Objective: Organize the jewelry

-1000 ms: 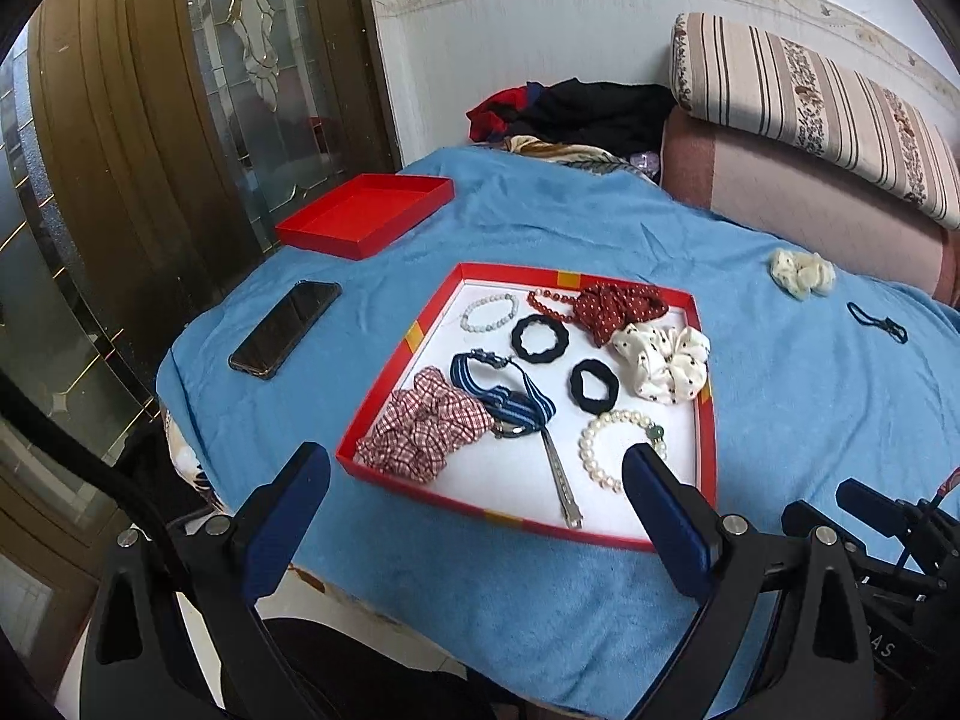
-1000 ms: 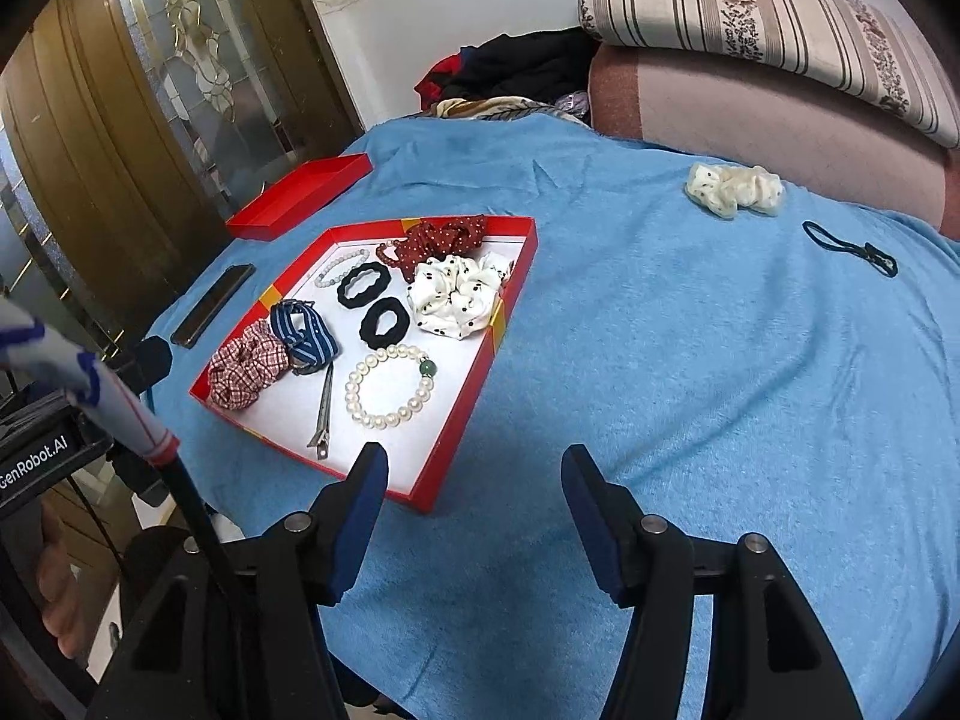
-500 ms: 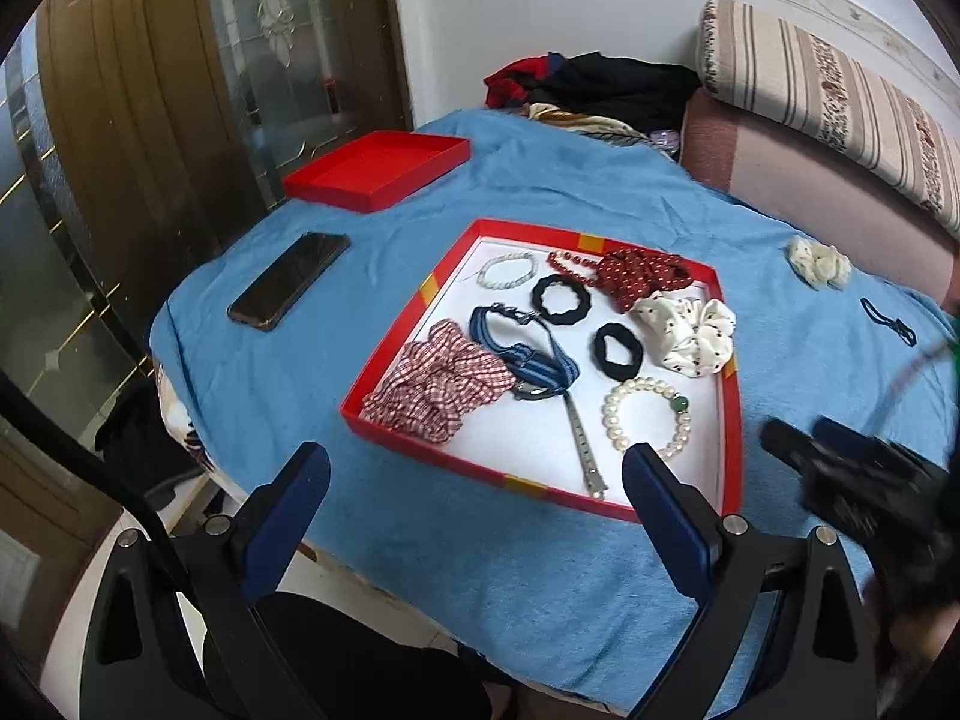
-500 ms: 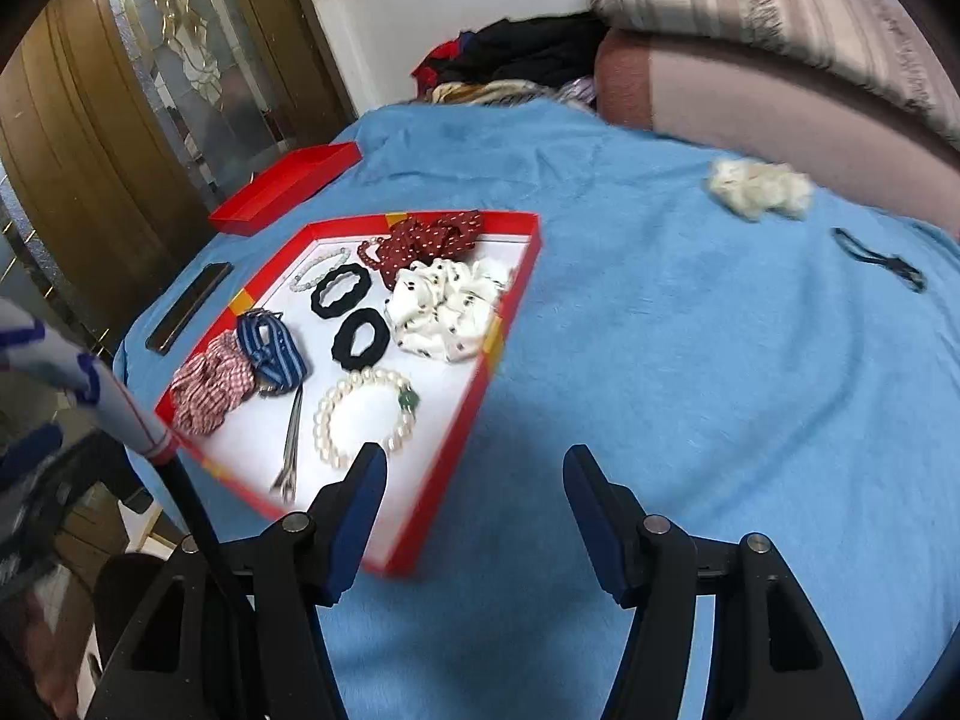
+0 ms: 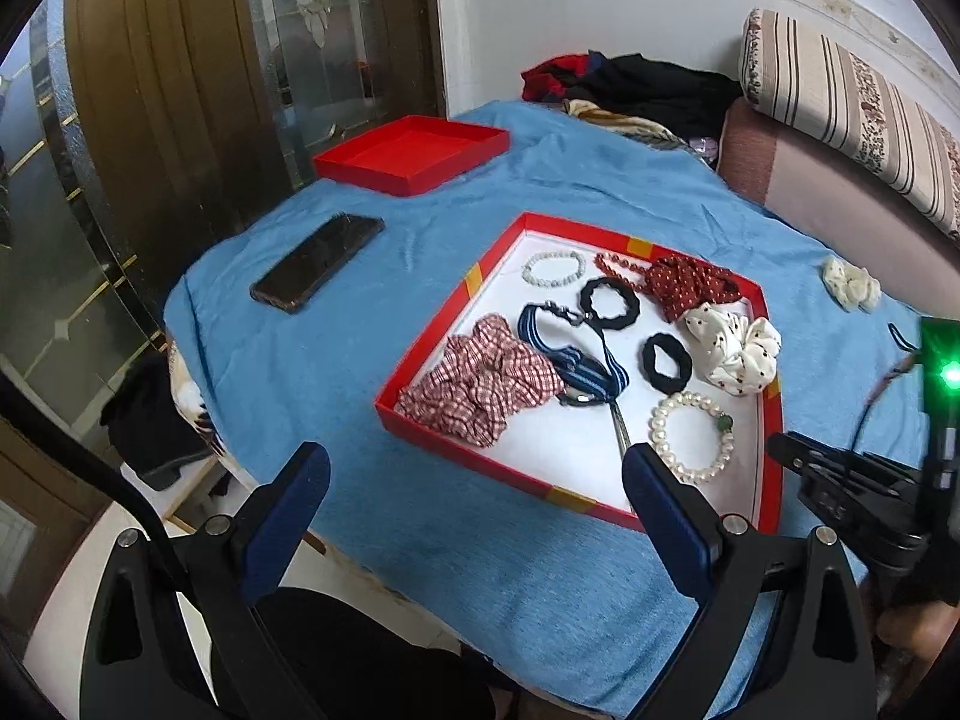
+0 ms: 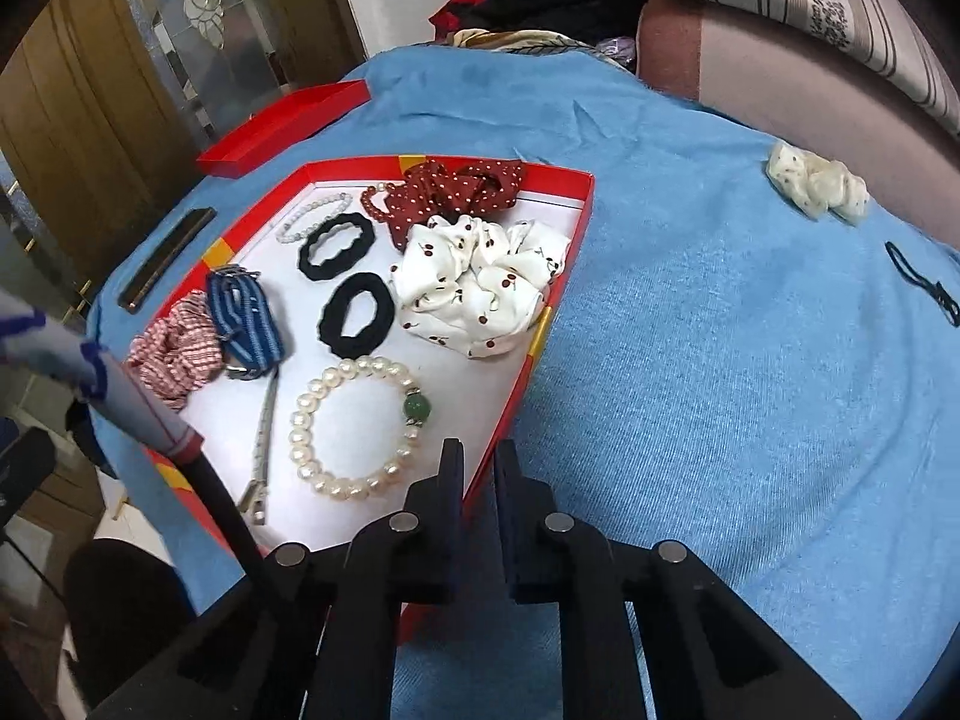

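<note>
A red tray [image 5: 420, 384] [image 6: 558, 294] with a white floor lies on the blue cloth. It holds a pearl bracelet [image 5: 693, 438] [image 6: 357, 426], two black hair ties [image 5: 609, 303] [image 6: 357, 315], a cherry-print scrunchie [image 6: 474, 282], a red dotted scrunchie [image 6: 462, 186], a plaid scrunchie [image 5: 480, 378], a blue striped strap [image 6: 243, 315] and a metal clip [image 6: 261, 450]. My left gripper [image 5: 474, 498] is open, above the tray's near edge. My right gripper [image 6: 478, 474] is nearly shut and empty, over the tray's near right rim.
A cream scrunchie [image 6: 819, 186] [image 5: 849, 288] and a black hair tie [image 6: 924, 288] lie on the cloth to the right of the tray. A red lid [image 5: 414, 153] and a black phone [image 5: 318, 258] lie to the left. A striped cushion [image 5: 852, 114] lies behind.
My right gripper has closed from wide open to nearly shut and moved closer to the tray's near right rim. The left gripper has drawn back a little and stays open.
</note>
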The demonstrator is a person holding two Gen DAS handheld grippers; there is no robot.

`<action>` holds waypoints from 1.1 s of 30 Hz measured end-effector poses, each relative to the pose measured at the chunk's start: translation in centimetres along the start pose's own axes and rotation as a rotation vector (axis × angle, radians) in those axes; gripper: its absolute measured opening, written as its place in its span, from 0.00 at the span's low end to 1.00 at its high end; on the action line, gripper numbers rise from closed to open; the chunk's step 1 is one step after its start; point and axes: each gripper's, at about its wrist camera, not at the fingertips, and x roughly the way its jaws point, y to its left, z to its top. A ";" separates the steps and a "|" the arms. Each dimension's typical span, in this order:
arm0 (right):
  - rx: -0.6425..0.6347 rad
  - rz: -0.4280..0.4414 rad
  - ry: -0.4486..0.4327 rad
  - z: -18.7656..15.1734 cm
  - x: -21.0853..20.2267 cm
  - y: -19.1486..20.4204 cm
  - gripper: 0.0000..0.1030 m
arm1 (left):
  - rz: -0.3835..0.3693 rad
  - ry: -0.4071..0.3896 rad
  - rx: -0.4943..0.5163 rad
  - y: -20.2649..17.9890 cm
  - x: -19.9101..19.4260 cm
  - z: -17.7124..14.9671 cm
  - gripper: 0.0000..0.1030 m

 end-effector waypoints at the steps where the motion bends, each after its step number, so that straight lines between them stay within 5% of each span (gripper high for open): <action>1: 0.003 0.017 -0.011 -0.2 -0.8 0.0 0.20 | 0.005 -0.010 0.000 0.0 -0.1 0.2 0.94; 4: -0.012 0.014 -0.067 -1.1 -3.4 0.5 0.47 | 0.006 -0.043 -0.017 0.1 -0.8 0.4 0.94; 8: -0.021 -0.008 -0.103 -2.6 -6.0 1.0 0.55 | -0.015 -0.053 0.004 -0.7 -1.5 0.3 0.94; 18: -0.047 -0.114 -0.164 -4.8 -9.3 1.0 0.61 | -0.066 -0.066 0.102 -3.8 -3.7 -1.0 0.94; 33: -0.036 -0.125 -0.196 -5.9 -11.1 1.9 0.67 | -0.092 -0.041 0.131 -4.9 -4.4 -1.8 0.94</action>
